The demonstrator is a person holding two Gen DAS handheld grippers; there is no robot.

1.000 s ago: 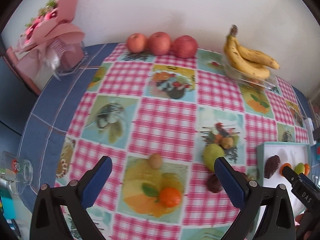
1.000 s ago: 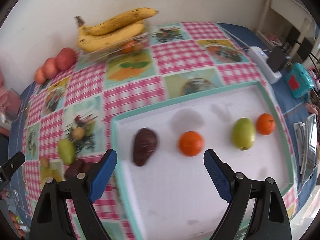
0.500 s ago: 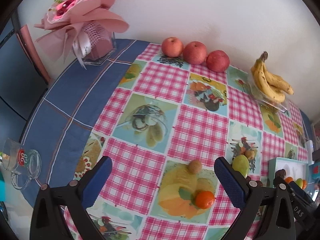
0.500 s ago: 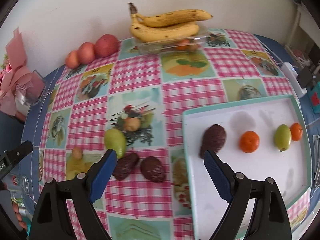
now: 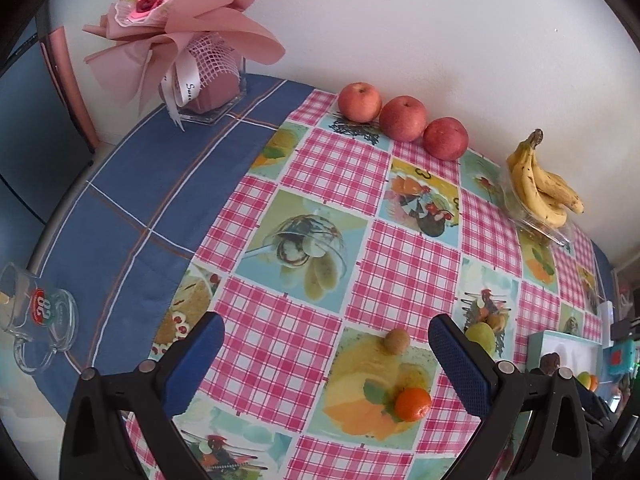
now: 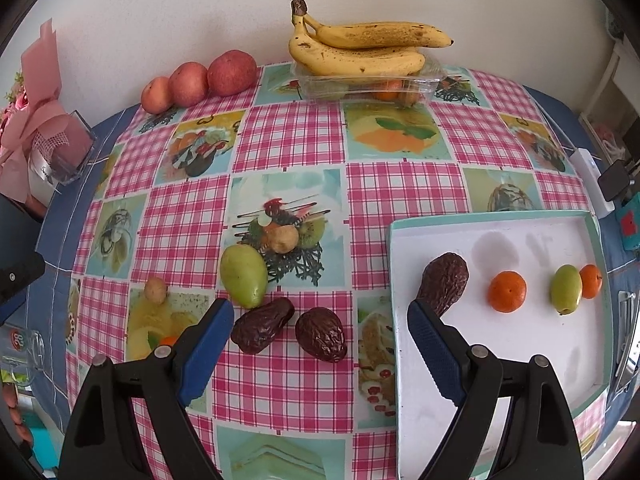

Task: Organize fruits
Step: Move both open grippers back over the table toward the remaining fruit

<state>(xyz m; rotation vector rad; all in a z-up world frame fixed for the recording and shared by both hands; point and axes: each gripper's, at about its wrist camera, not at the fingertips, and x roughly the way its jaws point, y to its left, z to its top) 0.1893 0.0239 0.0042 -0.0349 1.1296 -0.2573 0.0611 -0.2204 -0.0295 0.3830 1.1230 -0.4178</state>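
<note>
A white tray (image 6: 520, 360) with a teal rim lies at the right, holding a dark avocado (image 6: 444, 280), an orange (image 6: 507, 291), a green fruit (image 6: 565, 289) and a second orange (image 6: 591, 281). On the checked cloth lie two dark avocados (image 6: 262, 330) (image 6: 321, 334), a green mango (image 6: 243, 275), a small brown fruit (image 6: 155, 289) and an orange (image 5: 413, 403). My right gripper (image 6: 320, 344) is open, hovering over the two loose avocados. My left gripper (image 5: 326, 364) is open above the cloth, left of the small brown fruit (image 5: 396, 341).
Three red apples (image 5: 402, 118) line the wall. Bananas (image 6: 360, 48) rest on a clear plastic box. A pink bouquet in a glass vase (image 5: 200, 60) stands at the back left. A glass mug (image 5: 36, 316) sits near the left table edge. Small devices (image 6: 592, 184) lie right of the tray.
My right gripper has swung left from over the tray to above the loose avocados. The left gripper's view has turned left and pulled back, bringing bouquet and mug into view. Both stay open.
</note>
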